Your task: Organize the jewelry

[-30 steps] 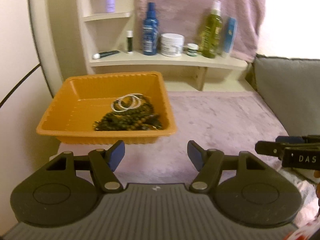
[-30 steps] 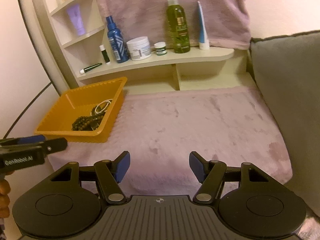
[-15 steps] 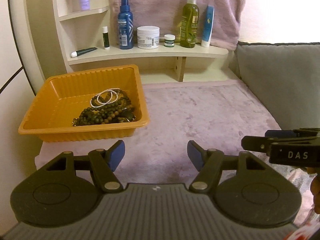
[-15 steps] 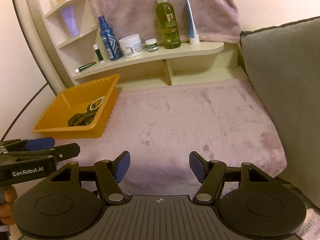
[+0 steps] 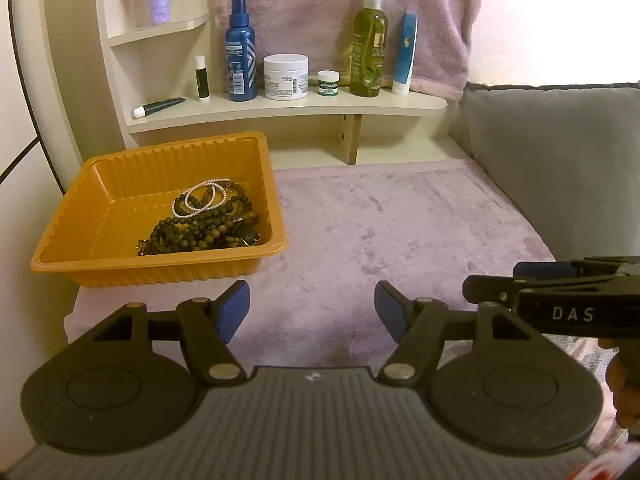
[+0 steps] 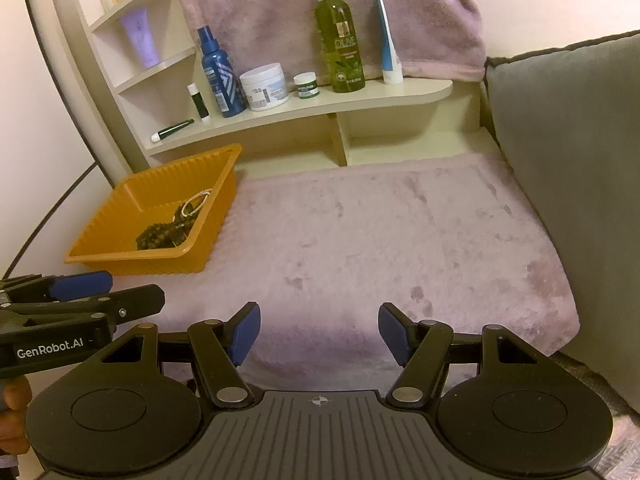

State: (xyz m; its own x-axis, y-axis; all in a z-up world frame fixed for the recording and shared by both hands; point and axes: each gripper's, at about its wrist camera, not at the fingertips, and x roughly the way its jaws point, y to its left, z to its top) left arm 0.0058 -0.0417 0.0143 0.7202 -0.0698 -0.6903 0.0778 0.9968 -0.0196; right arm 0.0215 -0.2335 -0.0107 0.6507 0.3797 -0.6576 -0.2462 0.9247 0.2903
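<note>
An orange ribbed tray (image 5: 100, 200) (image 6: 120, 222) sits at the left of a pink plush mat. Inside it lie dark bead strands (image 5: 200, 232) (image 6: 158, 236) with thin white bracelets (image 5: 202, 200) (image 6: 196, 202) on top. My left gripper (image 5: 312, 312) hovers open over the mat, below and right of the tray, nothing between its blue pads. My right gripper (image 6: 318, 330) is open too, empty, over the mat's near edge. Each gripper shows at the side of the other's view: the right gripper (image 5: 532, 280), the left gripper (image 6: 104, 292).
A cream shelf (image 5: 288, 110) behind the mat carries a blue spray bottle (image 5: 240, 52), white jar (image 5: 286, 76), small green-label pot (image 5: 329, 82), green bottle (image 5: 369, 48) and tubes. A pink towel (image 5: 344, 8) hangs behind. A grey cushion (image 5: 560, 160) bounds the right side.
The left wrist view has swung rightward, so the tray slid from centre to the left of it. The right view barely shifted. Both grippers stayed open.
</note>
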